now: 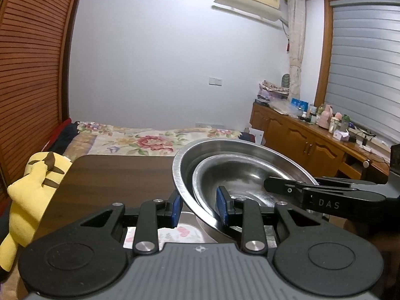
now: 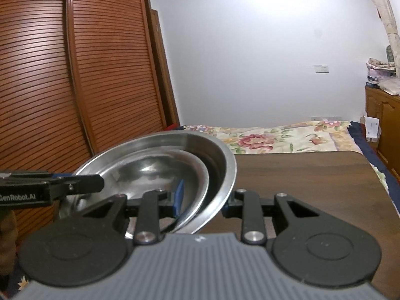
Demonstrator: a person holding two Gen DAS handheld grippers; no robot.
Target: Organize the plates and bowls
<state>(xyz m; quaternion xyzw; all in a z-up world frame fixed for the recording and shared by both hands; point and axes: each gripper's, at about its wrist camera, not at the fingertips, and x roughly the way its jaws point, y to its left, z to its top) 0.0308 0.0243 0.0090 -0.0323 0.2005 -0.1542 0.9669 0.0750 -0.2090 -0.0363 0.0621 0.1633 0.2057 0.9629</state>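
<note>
Bowls (image 1: 240, 175) gripped both sides; only left view shows plush toy (image 1: 32, 195).

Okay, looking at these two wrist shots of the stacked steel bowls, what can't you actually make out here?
- Left wrist view: what lies under the steel bowls; the left tool covers all but a patch of white, pink-flowered surface.
- Right wrist view: the bowls' near rim, hidden behind the right tool.
- Left wrist view: the small bottles on the cabinet are too small to identify.
- Both views: the table's near edge, cut off by the tools.
</note>
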